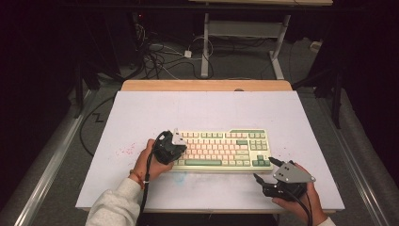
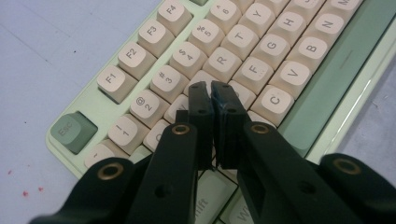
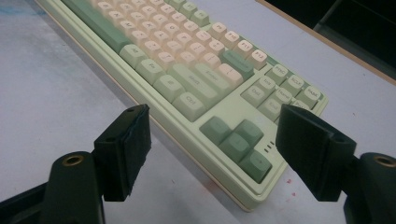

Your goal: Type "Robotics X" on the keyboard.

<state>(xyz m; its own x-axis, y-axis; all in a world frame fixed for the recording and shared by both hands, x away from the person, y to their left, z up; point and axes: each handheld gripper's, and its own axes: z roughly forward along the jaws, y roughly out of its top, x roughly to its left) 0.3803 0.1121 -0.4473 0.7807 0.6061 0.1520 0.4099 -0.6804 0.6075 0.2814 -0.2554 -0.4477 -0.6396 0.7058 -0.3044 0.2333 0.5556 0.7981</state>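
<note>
White board covers the table (image 1: 141, 113), with a strip of bare wood at its far edge and faint red specks near its left side. On it, toward the near edge and a little right of centre, lies the keyboard (image 1: 221, 149), a pale green case with cream letter keys, darker green modifier keys and a long green space bar; its long side runs across the table. A person's 2 hands come in from the bottom, the left one (image 1: 149, 162) in a light knitted sleeve. The left gripper (image 1: 175, 149) sits over the keyboard's left end. In the left gripper view its 2 black jaws are together, pad against pad with nothing between them, and their tips (image 2: 212, 95) point down at the letter keys just below the number row, next to the R and F keys; whether they press a key I cannot tell. The Esc key (image 2: 74, 131) shows at the keyboard's corner, off to the side. The right gripper (image 1: 263, 170) rests near the table's front edge, just beside the keyboard's near right corner and apart from it. In the right gripper view its jaws stand wide apart, holding nothing, with the 4 green arrow keys (image 3: 238, 140) seen between them.
</note>
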